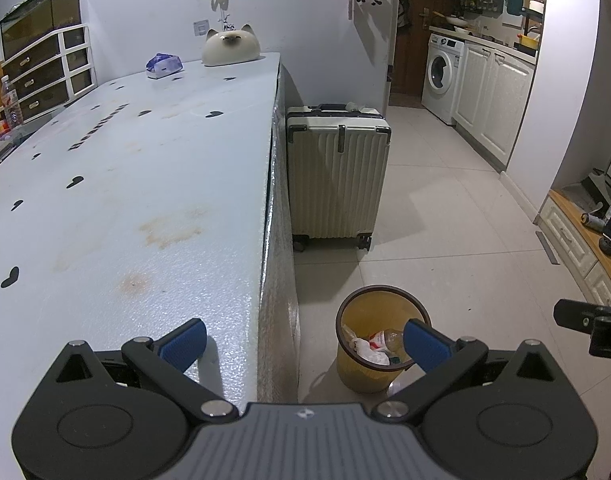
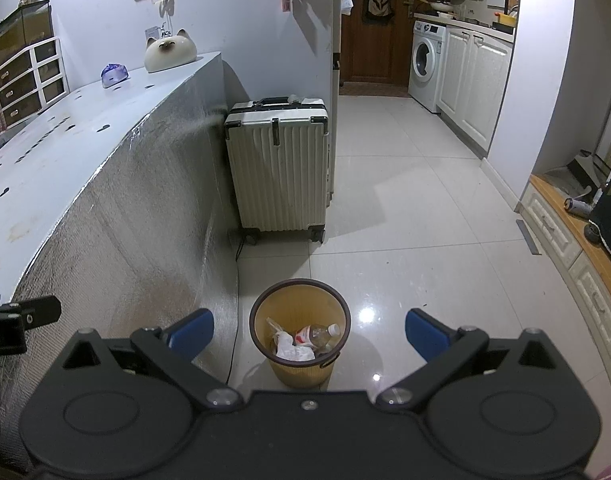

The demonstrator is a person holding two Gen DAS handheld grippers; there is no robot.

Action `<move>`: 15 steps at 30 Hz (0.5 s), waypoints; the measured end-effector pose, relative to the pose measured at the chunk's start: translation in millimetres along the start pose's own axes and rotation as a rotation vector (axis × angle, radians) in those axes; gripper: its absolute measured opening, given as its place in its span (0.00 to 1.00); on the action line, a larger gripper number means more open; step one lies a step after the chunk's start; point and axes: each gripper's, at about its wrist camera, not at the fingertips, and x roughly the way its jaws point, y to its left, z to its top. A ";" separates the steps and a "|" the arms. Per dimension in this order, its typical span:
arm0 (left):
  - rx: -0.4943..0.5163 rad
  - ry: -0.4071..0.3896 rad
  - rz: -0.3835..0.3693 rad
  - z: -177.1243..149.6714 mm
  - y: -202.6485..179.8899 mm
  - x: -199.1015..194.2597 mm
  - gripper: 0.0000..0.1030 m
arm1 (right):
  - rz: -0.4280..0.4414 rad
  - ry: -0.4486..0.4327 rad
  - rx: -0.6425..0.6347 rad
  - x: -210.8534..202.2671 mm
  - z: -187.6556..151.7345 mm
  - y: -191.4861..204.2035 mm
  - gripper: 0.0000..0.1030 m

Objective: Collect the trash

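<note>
Left gripper (image 1: 303, 344) with blue fingers (image 1: 185, 344) spread wide, gripping nothing, low in the frame over the table (image 1: 137, 184) edge and the floor beside it. Right gripper (image 2: 309, 334) likewise wide apart and empty, framing the trash bin (image 2: 299, 372) at lower centre.

Yellow bin standing upright on the pale floor tiles (image 2: 405, 208), near the foot of the table's silvery side. Inside: a clear plastic bottle (image 2: 317, 334) with a red-and-white label lying on its side, crumpled white paper (image 2: 293, 352) beside it, other bits too small to tell.

Further up the frame, a cream ribbed suitcase (image 2: 279, 168) upright against the table end. At upper left on the table, a cat-shaped ornament (image 1: 230, 46) and a blue-white wrapped packet (image 1: 164, 66), well apart from the fingers. Washing machine (image 1: 441, 72) at upper right.
</note>
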 end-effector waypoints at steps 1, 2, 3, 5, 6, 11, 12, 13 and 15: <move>0.000 0.000 0.001 0.2 0.0 0.1 1.00 | 0.000 0.000 -0.001 0.2 -0.4 -0.3 1.00; -0.001 -0.001 0.000 0.2 0.0 0.1 1.00 | 0.000 -0.001 -0.002 0.2 -0.3 -0.4 1.00; -0.001 -0.001 0.000 0.2 -0.1 0.1 1.00 | 0.000 -0.001 -0.002 0.3 -0.2 -0.5 1.00; -0.002 -0.002 0.002 0.6 -0.7 0.0 1.00 | 0.000 -0.001 -0.002 1.5 0.0 -1.4 1.00; -0.002 -0.003 0.002 0.6 -0.9 0.1 1.00 | 0.000 0.000 -0.001 1.5 0.0 -1.3 1.00; -0.001 -0.003 0.001 0.5 -0.1 0.1 1.00 | 0.002 -0.002 -0.003 2.3 0.0 -2.2 1.00; -0.001 -0.003 0.002 0.5 -0.3 0.2 1.00 | 0.001 -0.002 -0.003 2.2 0.0 -2.1 1.00; -0.001 -0.003 0.002 0.5 -0.4 0.4 1.00 | 0.001 -0.002 -0.003 2.1 0.2 -2.0 1.00; -0.001 -0.003 0.002 0.5 -0.2 0.1 1.00 | 0.001 -0.002 -0.004 2.2 0.1 -2.0 1.00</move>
